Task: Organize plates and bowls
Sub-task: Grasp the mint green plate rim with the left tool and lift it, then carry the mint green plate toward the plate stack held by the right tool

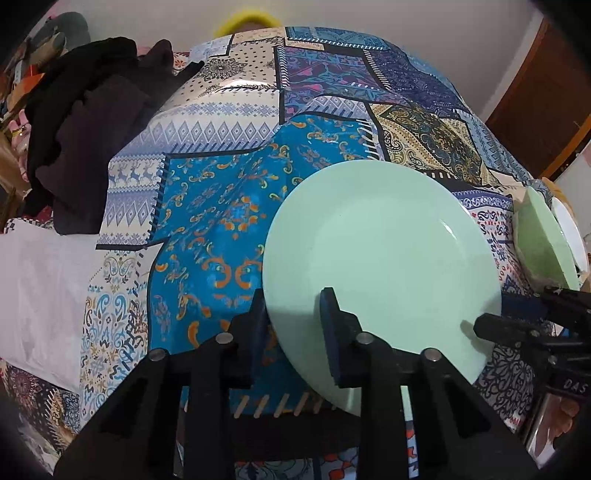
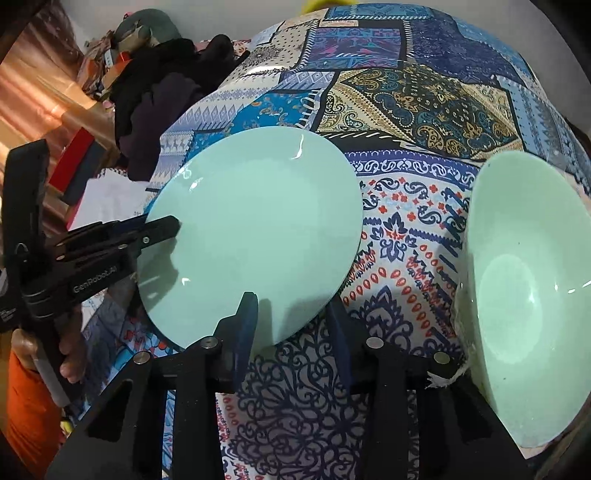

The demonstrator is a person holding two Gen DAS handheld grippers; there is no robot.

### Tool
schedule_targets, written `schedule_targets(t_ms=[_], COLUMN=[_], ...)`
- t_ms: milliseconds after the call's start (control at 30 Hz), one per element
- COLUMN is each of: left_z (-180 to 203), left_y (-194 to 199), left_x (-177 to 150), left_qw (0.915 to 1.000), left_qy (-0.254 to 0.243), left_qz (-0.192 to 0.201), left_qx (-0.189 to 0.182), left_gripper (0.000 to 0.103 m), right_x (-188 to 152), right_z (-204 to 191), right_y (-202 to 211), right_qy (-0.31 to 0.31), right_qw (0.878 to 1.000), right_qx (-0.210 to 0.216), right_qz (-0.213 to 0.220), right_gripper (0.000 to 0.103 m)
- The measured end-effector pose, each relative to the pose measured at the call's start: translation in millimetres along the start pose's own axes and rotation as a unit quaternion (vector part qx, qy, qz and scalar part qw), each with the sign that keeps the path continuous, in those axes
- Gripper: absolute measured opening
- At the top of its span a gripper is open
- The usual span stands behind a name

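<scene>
While I look down along both tools at once, I have the left gripper [image 1: 295,317] closest to its lens, its fingers drawn narrow astride the near left rim of the mint-green plate [image 1: 384,251], one finger over the plate's face and the other outside the edge; whether the pads actually press I cannot tell. The right gripper [image 2: 291,325] stands the same way at the plate's near right rim, its left finger over the plate, its right one beyond the edge on the cloth, narrow too, contact unclear. The plate lies flat on the tablecloth [image 1: 221,221], between the two tools, and in the right wrist view the left gripper's fingers reach onto its far left side. Just to the right of the plate, apart from it, sits a pale green bowl [image 2: 524,295], tipped toward the lens by the fisheye, with a white dish [image 1: 570,229] partly visible behind it in the left wrist view. The surface is a glossy patchwork cloth of blue, navy, cream and orange-red prints, with a bright reflection near its far side. Beyond the plate, at the table's far left edge, a heap of dark clothing [image 1: 85,122] rests. Farther off I see a plain pale wall [image 1: 443,22], a brown wooden door [image 1: 546,96] at the right, and cluttered colourful items at the far left.
</scene>
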State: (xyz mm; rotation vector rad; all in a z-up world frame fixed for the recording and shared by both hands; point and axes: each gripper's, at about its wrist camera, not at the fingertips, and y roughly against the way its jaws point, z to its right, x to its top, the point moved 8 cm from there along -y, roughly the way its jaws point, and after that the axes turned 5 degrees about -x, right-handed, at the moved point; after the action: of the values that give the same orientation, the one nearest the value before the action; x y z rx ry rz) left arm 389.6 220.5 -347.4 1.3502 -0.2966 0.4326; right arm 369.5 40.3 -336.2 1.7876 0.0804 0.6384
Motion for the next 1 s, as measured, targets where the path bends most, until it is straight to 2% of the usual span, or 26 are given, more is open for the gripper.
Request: schedule_targets(t_ms=[167, 300, 600, 700, 1000], left_z=[1, 4, 12, 13, 3], left_y=[14, 34, 84, 92, 89], left_x=[-18, -47, -128, -146, -142], left_qw=[1.0000, 0.9999, 0.9981, 0.9969, 0.9964], left_qy=[0.000, 0.001, 0.043, 0.054, 0.074], left_qz=[-0.004, -0.009, -0.028, -0.034, -0.029], left_qx=[-0.002, -0.006, -0.036, -0.046, -0.029], left_gripper=[0.026, 0.026, 0.027, 0.027, 0.027], right_x=[-6, -21, -48, -53, -36], right_z=[-4, -13, -38, -42, -41], right_y=[3, 10, 16, 15, 5], right_qy=[0.015, 0.041, 0.097, 0.109, 0.097], right_qw=[1.000, 0.999, 0.993, 0.992, 0.993], right_qx=[0.011, 0.021, 0.046, 0.054, 0.055], right_qz=[-0.013, -0.023, -0.041, -0.044, -0.047], right_gripper=[0.033, 0.033, 0.033, 0.033, 0.032])
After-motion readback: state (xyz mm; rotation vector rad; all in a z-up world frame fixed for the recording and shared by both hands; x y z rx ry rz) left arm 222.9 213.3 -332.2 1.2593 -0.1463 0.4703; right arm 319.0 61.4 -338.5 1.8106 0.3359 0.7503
